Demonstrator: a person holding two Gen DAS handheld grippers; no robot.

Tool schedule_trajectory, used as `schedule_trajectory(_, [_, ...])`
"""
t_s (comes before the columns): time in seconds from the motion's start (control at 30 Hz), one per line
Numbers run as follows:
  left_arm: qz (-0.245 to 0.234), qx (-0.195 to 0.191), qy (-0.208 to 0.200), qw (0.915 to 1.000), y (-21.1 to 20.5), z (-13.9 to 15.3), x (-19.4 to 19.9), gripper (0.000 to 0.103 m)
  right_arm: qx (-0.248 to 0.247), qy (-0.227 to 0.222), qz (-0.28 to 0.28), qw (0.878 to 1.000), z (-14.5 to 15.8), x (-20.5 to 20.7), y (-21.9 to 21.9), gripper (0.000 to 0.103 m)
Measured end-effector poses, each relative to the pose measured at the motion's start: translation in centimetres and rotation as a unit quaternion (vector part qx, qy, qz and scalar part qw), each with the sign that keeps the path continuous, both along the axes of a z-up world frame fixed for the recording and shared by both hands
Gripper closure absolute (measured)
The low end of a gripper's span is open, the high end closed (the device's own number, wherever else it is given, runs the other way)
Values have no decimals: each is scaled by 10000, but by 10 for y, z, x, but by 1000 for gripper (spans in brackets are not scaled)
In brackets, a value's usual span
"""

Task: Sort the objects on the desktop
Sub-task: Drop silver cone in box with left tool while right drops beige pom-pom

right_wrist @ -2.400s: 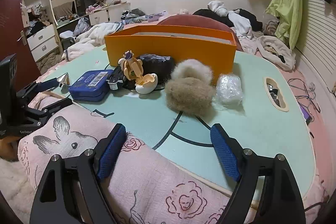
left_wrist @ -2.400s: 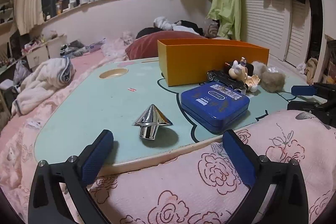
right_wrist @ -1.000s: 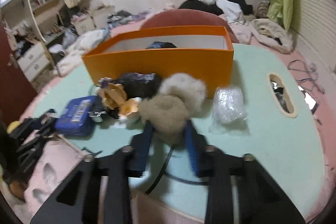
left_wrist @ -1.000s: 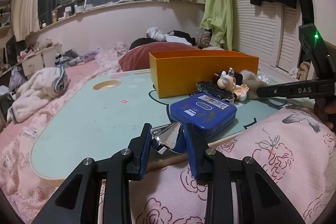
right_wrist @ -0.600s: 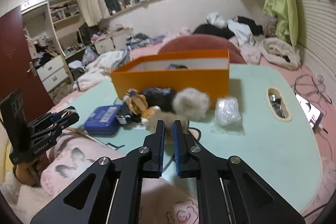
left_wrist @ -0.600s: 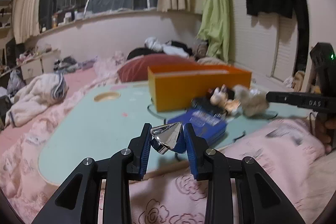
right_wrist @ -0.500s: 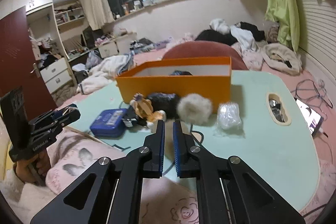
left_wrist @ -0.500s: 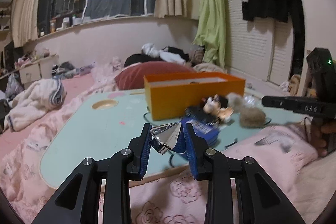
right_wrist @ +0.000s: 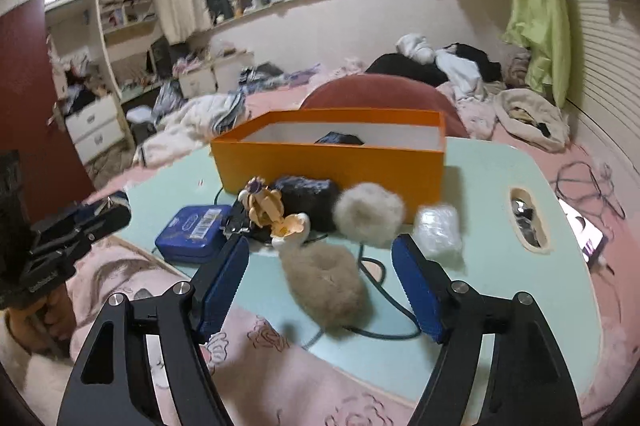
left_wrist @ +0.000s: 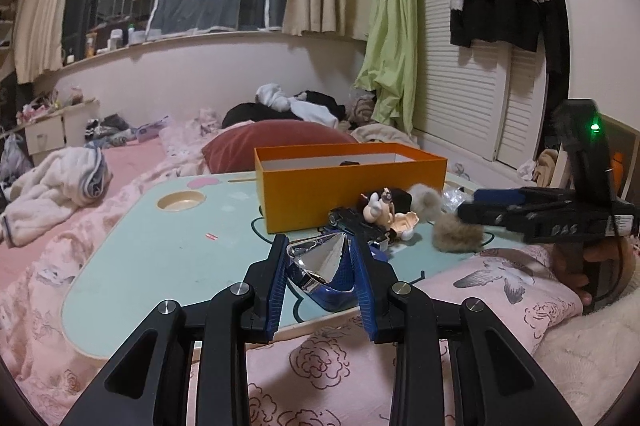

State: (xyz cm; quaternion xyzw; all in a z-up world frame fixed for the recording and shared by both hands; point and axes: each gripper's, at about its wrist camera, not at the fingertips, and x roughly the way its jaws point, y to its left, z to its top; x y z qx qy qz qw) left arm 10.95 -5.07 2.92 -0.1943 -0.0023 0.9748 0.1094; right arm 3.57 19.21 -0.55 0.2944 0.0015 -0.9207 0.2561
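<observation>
My left gripper point(left_wrist: 318, 246) is shut on a shiny silver cone point(left_wrist: 320, 260), held above the near edge of the mint-green table point(left_wrist: 160, 246). My right gripper point(right_wrist: 320, 246) is opening. A brown fur ball point(right_wrist: 324, 278) lies on the table between its blue pads, and neither pad touches it. Behind it stands an orange box point(right_wrist: 332, 158) with a dark item inside. In front of the box lie a white fur ball point(right_wrist: 370, 214), a small figurine point(right_wrist: 266, 208), a blue tin point(right_wrist: 192, 230) and a clear plastic packet point(right_wrist: 438, 228).
A black toy car point(left_wrist: 352, 220) and a dark lump point(right_wrist: 308, 194) sit by the figurine. A black line curves over the tabletop under the brown ball. The table has an oval cut-out point(right_wrist: 526, 220) at the right. Pink rose-print bedding point(left_wrist: 320, 358) covers the near edge.
The right jaws went from shut to wide apart, and the brown fur ball now lies free between them. The left gripper rose slightly with the cone.
</observation>
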Motion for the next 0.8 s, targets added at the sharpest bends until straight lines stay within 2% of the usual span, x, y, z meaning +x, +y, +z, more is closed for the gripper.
schedule_trajectory(0.03, [-5, 2, -8, 10000, 0, -1, 0, 73, 96, -174, 125, 9997, -4, -5, -5, 29])
schedule_trajectory(0.07, [-5, 8, -20, 10000, 0, -1, -1, 73, 239, -418, 186, 9987, -11, -12, -10, 34])
schedule_trajectory(0.1, [3, 14, -24, 10000, 0, -2, 0, 73, 352, -592, 189, 9974, -17, -16, -13, 65])
schedule_trajectory(0.13, [10, 23, -28, 10000, 0, -1, 0, 73, 390, -666, 169, 9969, -19, -18, -14, 65])
schedule_trajectory(0.27, [-7, 140, -9, 9999, -3, 4, -2, 73, -11, -166, 171, 9997, 9, 3, 5, 66])
schedule_trajectory(0.37, [-84, 289, -10, 9995, -3, 17, -13, 73, -298, -17, 112, 9995, 33, 4, 16, 66])
schedule_trajectory(0.5, [-240, 386, 43, 9990, 8, 50, -48, 73, -436, 216, 66, 9988, 80, -16, 15, 66])
schedule_trajectory(0.57, [-264, 470, -23, 9985, 15, 69, -81, 73, -479, 302, 30, 9984, 103, -35, 10, 65])
schedule_trajectory(0.67, [-339, 782, -357, 9957, 20, 81, -130, 72, -668, 150, -39, 9976, 119, -73, 1, 65])
schedule_trajectory(0.7, [-381, 847, -571, 9940, 21, 78, -146, 57, -659, 89, -97, 9977, 117, -85, -4, 59])
schedule_trajectory(0.73, [-369, 805, -950, 9915, 25, 69, -167, 41, -566, -48, -143, 9983, 111, -97, -7, 39])
schedule_trajectory(0.77, [-264, 722, -1200, 9898, 28, 59, -179, 16, -388, -290, -250, 9985, 99, -107, -12, 28])
schedule_trajectory(0.8, [-152, 602, -1380, 9885, 31, 47, -189, 11, -196, -497, -462, 9975, 85, -114, -12, 28])
